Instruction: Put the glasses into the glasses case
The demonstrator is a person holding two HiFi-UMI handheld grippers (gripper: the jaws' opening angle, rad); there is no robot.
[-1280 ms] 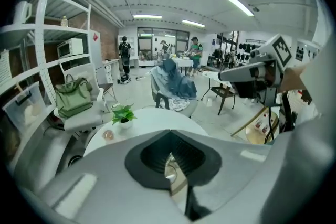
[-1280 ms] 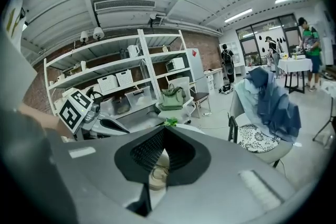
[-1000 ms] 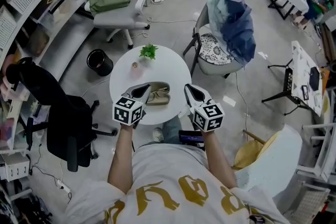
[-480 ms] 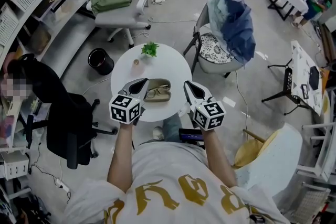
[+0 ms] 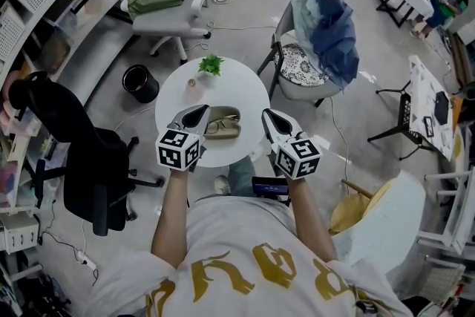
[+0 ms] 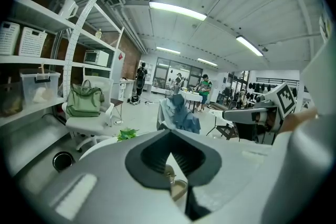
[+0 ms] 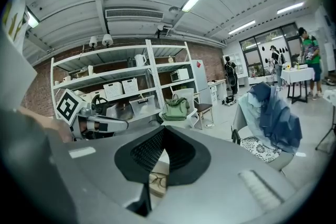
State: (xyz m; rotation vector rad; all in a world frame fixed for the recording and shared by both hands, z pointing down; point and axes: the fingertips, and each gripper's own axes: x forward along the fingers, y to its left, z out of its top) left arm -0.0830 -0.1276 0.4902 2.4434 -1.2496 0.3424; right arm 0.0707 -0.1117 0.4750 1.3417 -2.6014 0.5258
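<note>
Now, left gripper [image 5: 199,110], right gripper [image 5: 268,114], fingers together, empty.

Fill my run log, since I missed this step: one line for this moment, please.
left gripper shut, empty | right gripper shut, empty | glasses lying on glasses case | case on round table

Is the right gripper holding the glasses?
No: the glasses lie on the glasses case on the table, while the right gripper hangs beside it, jaws together on nothing.
</note>
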